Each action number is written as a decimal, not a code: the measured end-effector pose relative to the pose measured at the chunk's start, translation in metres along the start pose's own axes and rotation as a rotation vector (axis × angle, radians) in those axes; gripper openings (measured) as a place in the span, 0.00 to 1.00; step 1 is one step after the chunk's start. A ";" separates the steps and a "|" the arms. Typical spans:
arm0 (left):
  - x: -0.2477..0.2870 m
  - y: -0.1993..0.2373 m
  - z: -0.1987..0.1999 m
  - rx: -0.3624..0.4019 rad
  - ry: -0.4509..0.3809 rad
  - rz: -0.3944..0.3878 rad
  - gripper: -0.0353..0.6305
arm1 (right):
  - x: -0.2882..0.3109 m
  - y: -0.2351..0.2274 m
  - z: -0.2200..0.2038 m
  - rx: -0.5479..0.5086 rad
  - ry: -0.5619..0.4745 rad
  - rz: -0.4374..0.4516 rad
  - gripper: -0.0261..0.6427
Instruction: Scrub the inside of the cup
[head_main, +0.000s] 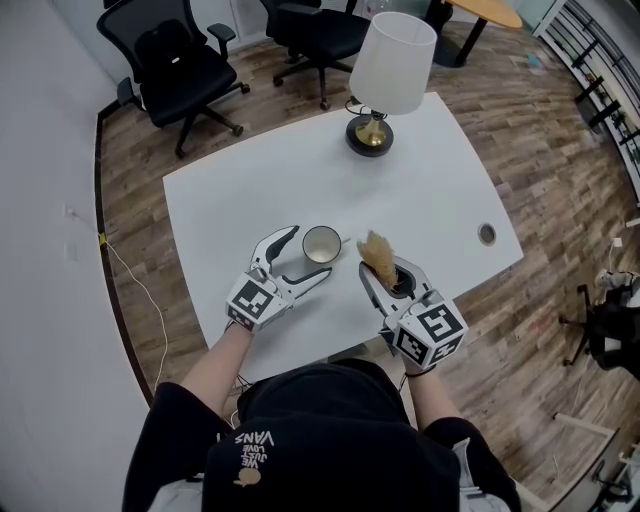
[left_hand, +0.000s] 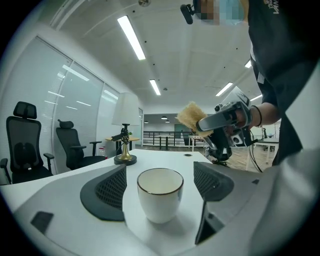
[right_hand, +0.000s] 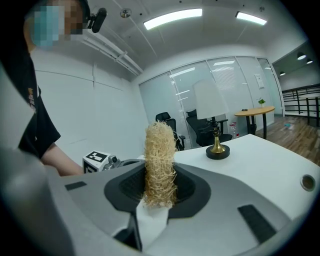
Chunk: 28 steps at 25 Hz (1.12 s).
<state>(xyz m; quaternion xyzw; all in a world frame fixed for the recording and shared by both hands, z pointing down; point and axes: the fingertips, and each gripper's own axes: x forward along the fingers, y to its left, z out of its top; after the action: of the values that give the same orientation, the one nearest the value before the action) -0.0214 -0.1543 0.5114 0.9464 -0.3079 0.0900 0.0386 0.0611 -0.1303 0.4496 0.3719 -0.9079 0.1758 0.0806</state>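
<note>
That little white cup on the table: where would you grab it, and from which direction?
Its outer wall, from the side. The cup stands upright, round, with no handle showing, so two opposite sides suit a pinch. The open left claw straddles it without touching. Keeping off the rim leaves the mouth free for the loofah in the right claw.

White, handleless ceramic cup (head_main: 321, 244) with a thin dark rim, standing upright and empty on the white desk (head_main: 420, 180). It sits between the spread jaws of the left tongs (head_main: 308, 252), touching neither. Tan, fibrous loofah scrubber (right_hand: 159, 165), upright, clamped in the right tongs (right_hand: 160, 186) and raised just beside the cup.
</note>
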 end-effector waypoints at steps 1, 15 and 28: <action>0.003 0.002 -0.004 -0.001 0.008 0.000 0.66 | 0.001 -0.002 -0.001 0.001 0.003 0.000 0.18; 0.034 0.002 -0.039 -0.051 0.062 -0.051 0.68 | 0.005 -0.014 -0.007 -0.001 0.035 -0.003 0.18; 0.051 -0.001 -0.052 -0.031 0.106 -0.078 0.68 | 0.001 -0.023 -0.006 0.000 0.040 -0.019 0.18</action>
<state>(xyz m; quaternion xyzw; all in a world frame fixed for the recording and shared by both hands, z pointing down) 0.0122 -0.1763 0.5723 0.9509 -0.2697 0.1334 0.0731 0.0765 -0.1443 0.4614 0.3769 -0.9026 0.1822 0.1004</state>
